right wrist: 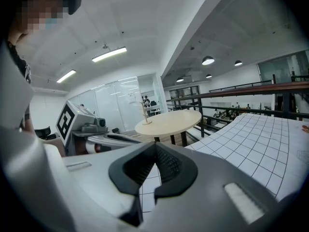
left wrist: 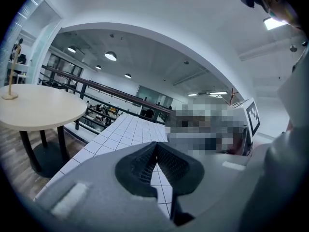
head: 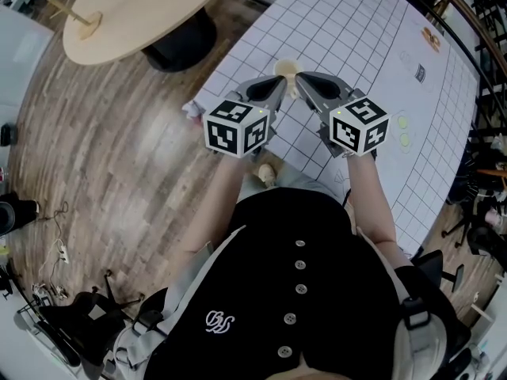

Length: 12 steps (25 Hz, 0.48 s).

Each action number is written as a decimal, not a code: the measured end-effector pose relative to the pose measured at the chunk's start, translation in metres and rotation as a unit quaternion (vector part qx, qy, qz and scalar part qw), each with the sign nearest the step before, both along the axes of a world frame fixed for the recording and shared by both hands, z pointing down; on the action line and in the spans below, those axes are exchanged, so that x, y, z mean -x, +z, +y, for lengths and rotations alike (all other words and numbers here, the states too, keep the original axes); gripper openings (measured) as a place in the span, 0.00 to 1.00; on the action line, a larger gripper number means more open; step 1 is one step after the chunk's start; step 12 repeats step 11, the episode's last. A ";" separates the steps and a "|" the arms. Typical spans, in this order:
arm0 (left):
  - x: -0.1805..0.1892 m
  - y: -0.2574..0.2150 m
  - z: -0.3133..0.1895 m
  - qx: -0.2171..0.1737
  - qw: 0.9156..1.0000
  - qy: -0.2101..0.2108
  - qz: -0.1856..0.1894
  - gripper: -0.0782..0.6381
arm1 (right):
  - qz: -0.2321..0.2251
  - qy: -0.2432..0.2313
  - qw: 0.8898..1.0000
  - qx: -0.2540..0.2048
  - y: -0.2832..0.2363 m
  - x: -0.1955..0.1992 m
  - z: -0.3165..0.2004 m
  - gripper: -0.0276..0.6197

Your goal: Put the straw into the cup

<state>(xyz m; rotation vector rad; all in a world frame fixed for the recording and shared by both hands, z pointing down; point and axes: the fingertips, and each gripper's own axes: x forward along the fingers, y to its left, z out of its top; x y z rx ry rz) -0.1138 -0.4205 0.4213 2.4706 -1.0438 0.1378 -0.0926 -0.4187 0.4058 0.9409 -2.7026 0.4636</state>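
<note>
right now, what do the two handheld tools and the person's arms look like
Both are alike: the left tool and right tool have smooth grey shells tapering forward, with black ribbed pads inside. Each carries a white cube printed with black square markers and a small green light. No cables show. The person wears a black buttoned top; no sleeves cover the forearms.

No word, number or brand can be read for certain. A white curled monogram (head: 219,321) is stitched on the person's black garment, just beside the button row (head: 300,289), but its letters cannot be made out. Small printed labels (head: 421,73) on the gridded bench (head: 356,22), well beyond that row, are too small to read.
</note>
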 end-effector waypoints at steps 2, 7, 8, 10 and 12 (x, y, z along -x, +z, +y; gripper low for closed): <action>0.001 0.001 -0.001 0.000 1.000 -0.001 -0.002 0.10 | 0.002 0.000 1.000 -0.001 0.000 -0.001 0.000 0.04; 0.001 0.002 -0.003 0.001 1.000 -0.004 -0.003 0.10 | 0.016 0.000 1.000 -0.014 -0.001 -0.003 -0.002 0.04; 0.001 0.002 -0.003 0.001 1.000 -0.004 -0.002 0.10 | 0.016 0.000 1.000 -0.014 -0.001 -0.004 -0.003 0.04; 0.000 0.002 -0.004 0.001 1.000 -0.005 -0.001 0.10 | 0.015 0.000 1.000 -0.013 -0.002 -0.005 -0.004 0.04; 0.000 0.001 -0.005 0.001 1.000 -0.005 0.000 0.10 | 0.014 0.000 1.000 -0.012 -0.002 -0.006 -0.004 0.04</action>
